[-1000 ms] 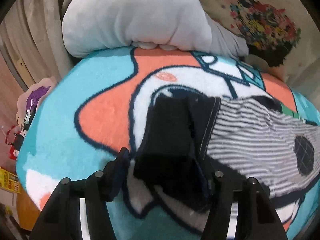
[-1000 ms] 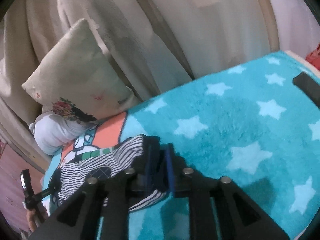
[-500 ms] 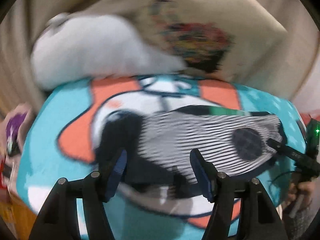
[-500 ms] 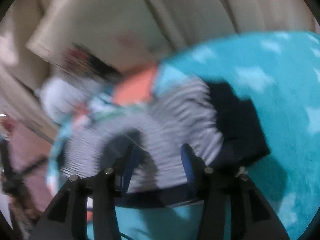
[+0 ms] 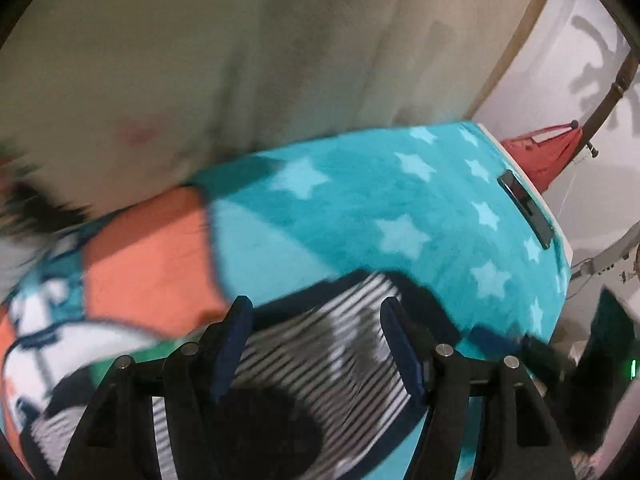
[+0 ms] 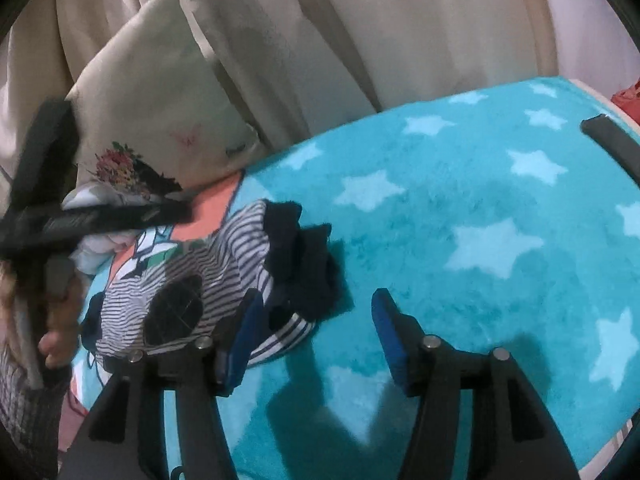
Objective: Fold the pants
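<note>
The striped black-and-white pants (image 6: 192,276) lie folded on the teal star blanket (image 6: 460,208), with a dark navy cuff (image 6: 300,264) bunched at their right end and a dark round patch (image 6: 172,310). In the left wrist view the pants (image 5: 320,344) lie just under and between the fingers, blurred. My left gripper (image 5: 316,342) is open and empty above them. My right gripper (image 6: 316,340) is open and empty, its left finger beside the pants' front edge. The left gripper's body (image 6: 48,216) shows at the left of the right wrist view.
A floral cream pillow (image 6: 156,112) and a pale cushion lean on the curtain (image 6: 360,28) behind the bed. A dark flat phone-like object (image 5: 524,208) lies near the blanket's right edge. A red bag (image 5: 540,152) hangs beyond the bed.
Both grippers let go of the dark cuffs and opened. The left gripper swung right along the pants; the right gripper pulled back, leaving the cuff bunched on the striped part.
</note>
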Demonstrator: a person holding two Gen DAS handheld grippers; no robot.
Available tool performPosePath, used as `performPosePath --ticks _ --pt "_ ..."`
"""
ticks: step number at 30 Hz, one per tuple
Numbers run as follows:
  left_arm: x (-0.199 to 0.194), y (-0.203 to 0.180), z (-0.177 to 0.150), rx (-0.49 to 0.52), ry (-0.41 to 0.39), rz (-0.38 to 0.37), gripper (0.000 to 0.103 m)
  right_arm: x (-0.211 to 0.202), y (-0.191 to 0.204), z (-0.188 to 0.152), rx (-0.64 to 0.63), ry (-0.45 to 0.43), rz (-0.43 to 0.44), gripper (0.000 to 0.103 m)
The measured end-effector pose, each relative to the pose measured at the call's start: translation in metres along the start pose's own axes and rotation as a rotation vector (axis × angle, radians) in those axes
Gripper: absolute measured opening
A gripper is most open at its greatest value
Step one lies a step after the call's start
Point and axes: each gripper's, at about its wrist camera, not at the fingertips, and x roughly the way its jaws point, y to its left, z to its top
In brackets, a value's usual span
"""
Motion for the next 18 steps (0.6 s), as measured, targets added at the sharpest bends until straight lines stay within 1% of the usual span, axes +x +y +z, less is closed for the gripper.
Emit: performPosePath --ticks 2,6,8,9,10,11,12,14,16,18 --pt "0.023 -0.009 0.010 0.018 0.056 -0.011 0.070 0.005 0.001 -0.001 -0.013 0.005 0.001 0.059" --pt "0.052 -0.025 0.013 0.040 0.104 -0.047 0.070 0.015 0.002 -0.004 -0.009 0.024 0.029 0.060" --pt "0.064 -0.033 0.010 0.058 0.132 -0.036 0.070 0.020 0.005 -0.004 -0.013 0.018 0.048 0.060" --pt "0.068 -0.038 0.009 0.079 0.146 -0.010 0.068 0.022 0.007 -0.004 -0.021 0.012 0.057 0.058" --pt "0.068 -0.044 0.007 0.114 0.137 0.030 0.062 0.025 0.009 -0.003 -0.031 0.007 0.062 0.033" --pt "0.066 -0.046 0.005 0.128 0.126 0.039 0.037 0.029 0.010 -0.002 -0.038 0.012 0.064 0.017" --pt "0.063 -0.046 0.003 0.121 0.126 0.026 0.033 0.031 0.011 0.000 -0.035 0.025 0.076 0.012" --pt "0.051 -0.036 0.002 0.072 0.096 0.010 0.031 0.026 0.015 0.002 -0.036 0.007 0.094 0.011" --pt "0.036 -0.020 0.002 0.023 0.057 -0.004 0.030 0.018 0.029 0.004 -0.087 -0.026 0.098 0.011" --pt "0.014 -0.005 -0.003 -0.022 0.009 -0.005 0.030 0.012 0.045 0.005 -0.140 -0.041 0.112 0.011"
